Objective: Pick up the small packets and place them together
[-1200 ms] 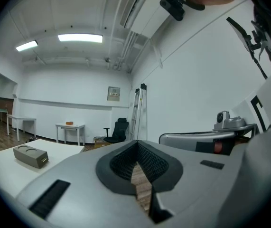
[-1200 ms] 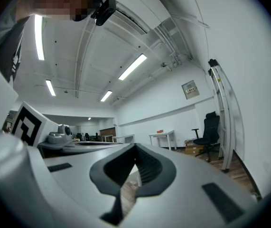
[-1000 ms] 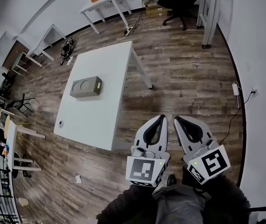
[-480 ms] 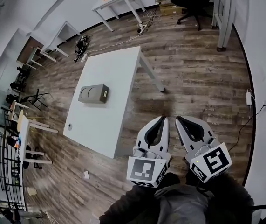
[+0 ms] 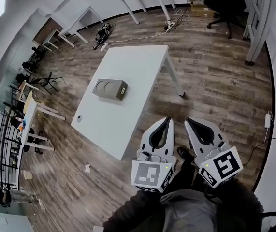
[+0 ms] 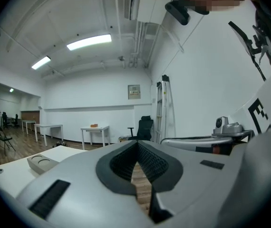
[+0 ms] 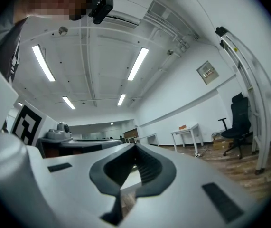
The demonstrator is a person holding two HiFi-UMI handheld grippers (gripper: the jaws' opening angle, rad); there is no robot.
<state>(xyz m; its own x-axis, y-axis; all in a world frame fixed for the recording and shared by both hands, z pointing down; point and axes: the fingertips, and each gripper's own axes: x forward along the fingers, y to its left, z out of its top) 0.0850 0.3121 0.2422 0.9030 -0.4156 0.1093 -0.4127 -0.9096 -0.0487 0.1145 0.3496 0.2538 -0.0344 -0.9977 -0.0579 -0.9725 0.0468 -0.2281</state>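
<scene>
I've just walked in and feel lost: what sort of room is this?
Probably an office or lab workspace: a large white rectangular table on wood-plank flooring, a black swivel office chair, long ceiling strip lights.

White table (image 5: 138, 62), grey box (image 5: 109, 89), brown plank floor (image 5: 215, 81), black chair (image 5: 225, 5)

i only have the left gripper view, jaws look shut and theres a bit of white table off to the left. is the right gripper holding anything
Observer: No. In its own view the right gripper is shut with nothing between the jaws.
Operator: are we at the table
Observer: No. The head view shows it and the left gripper over the wood floor, close in front of the person. The white table lies ahead and to the left.
Operator: any packets on it
Observer: None that I can see. There is only a grey box with two round hollows and a small round thing near the edge.
</scene>
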